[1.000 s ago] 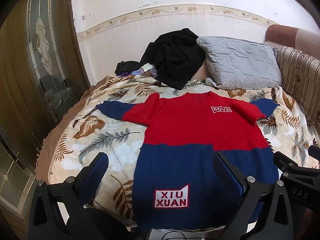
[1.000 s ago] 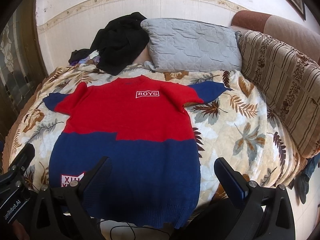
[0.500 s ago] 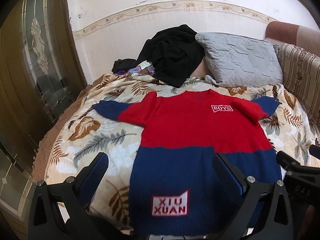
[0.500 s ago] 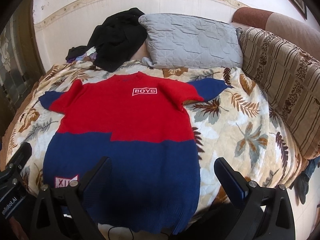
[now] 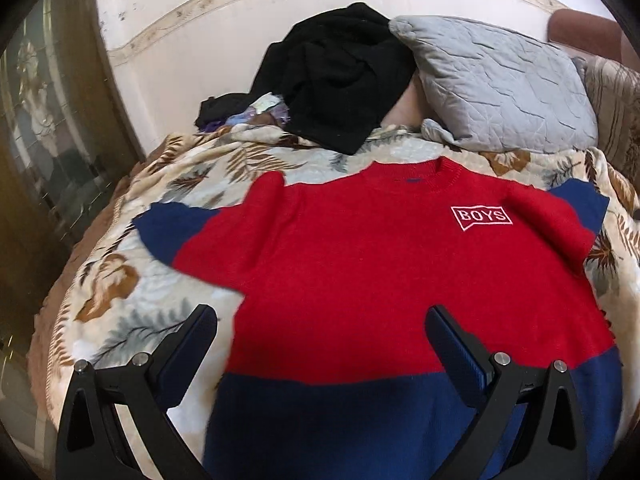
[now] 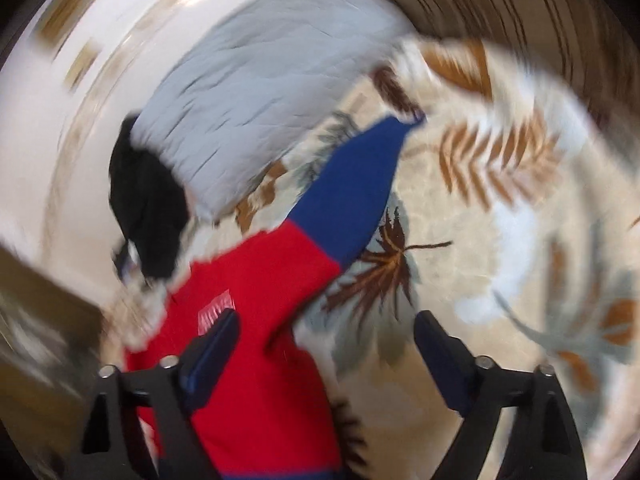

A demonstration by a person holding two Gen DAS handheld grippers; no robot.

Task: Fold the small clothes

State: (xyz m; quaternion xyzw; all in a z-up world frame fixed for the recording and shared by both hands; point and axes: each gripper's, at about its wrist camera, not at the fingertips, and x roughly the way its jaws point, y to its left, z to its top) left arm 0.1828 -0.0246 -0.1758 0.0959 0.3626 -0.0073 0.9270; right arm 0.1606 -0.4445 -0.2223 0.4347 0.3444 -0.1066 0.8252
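A small red and navy sweater (image 5: 380,272) with a white "BOYS" patch lies flat, front up, on a leaf-print bedspread (image 5: 132,312). My left gripper (image 5: 320,332) is open and empty, hovering over the sweater's left chest, near its left sleeve (image 5: 172,232). In the blurred right wrist view my right gripper (image 6: 326,340) is open and empty, tilted, over the sweater's right shoulder (image 6: 256,292). The blue right sleeve (image 6: 352,188) stretches away ahead of it.
A grey quilted pillow (image 5: 496,84) and a heap of black clothes (image 5: 340,76) lie at the head of the bed against the wall. A striped sofa back (image 5: 616,104) runs along the right. A glass-panelled door (image 5: 36,128) stands left.
Both grippers have moved forward from the hem towards the shoulders. The right one has swung and rolled towards the right sleeve, blurring its view. The sweater lies as before.
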